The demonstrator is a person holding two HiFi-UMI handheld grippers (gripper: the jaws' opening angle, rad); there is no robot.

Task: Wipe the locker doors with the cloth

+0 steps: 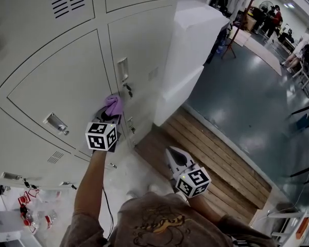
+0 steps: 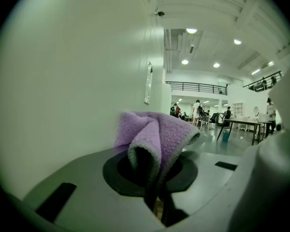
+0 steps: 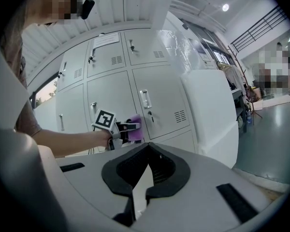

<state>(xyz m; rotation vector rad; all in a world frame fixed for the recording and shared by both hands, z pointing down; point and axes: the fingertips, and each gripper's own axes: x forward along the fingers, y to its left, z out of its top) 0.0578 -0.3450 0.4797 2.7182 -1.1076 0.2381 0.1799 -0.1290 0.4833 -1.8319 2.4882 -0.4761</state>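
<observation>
The left gripper is clamped on a purple cloth, as its own view shows close up. The head view places the cloth against a locker door. The right gripper hangs closed and empty, well apart.

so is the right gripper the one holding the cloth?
No, the purple cloth is pinched in the jaws of the left gripper, while the right gripper has nothing between its jaws.

An open workshop hall: lockers are lining the left, people are standing by far tables under ceiling lights.
</observation>
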